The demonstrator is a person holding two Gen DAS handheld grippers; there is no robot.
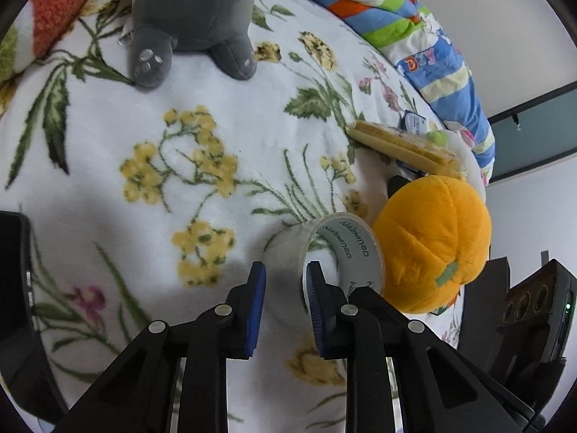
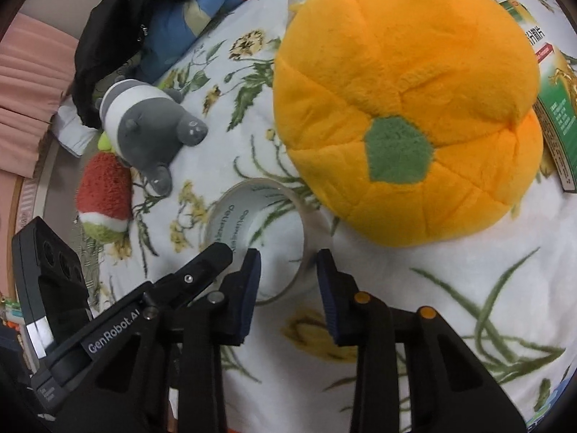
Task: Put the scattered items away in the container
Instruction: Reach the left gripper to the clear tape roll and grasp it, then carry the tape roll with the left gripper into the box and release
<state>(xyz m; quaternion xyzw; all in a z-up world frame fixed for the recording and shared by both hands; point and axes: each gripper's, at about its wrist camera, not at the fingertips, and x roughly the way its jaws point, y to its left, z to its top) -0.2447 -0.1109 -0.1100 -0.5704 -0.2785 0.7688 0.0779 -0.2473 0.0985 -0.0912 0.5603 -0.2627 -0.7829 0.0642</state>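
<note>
Bed covered by a white floral blanket carries everything. Striped quilt in blue, green and orange is bunched along the far edge of the bed.

Orange plush pumpkin with a green felt patch lies near the right edge as the left wrist view shows it, touching or just beside the tape roll. Grey-and-white plush animal lies on its back toward the far left part of the bed, feet toward the camera. A red-and-green plush lies just beside it. A black garment is draped at the far edge behind the plush animal. A green printed box lies beyond the pumpkin, near the bed's right edge. A flat yellowish box also lies past the pumpkin in the left view.

Clear tape roll, printed inner core, stands on its rim on the blanket beside the pumpkin.

Left gripper: jaws narrowed on the roll's wall, one blue pad inside the ring, one outside, pinching it.

Right gripper: jaws straddle the near wall of the same roll, one pad inside, one outside; contact cannot be told for sure.
</note>
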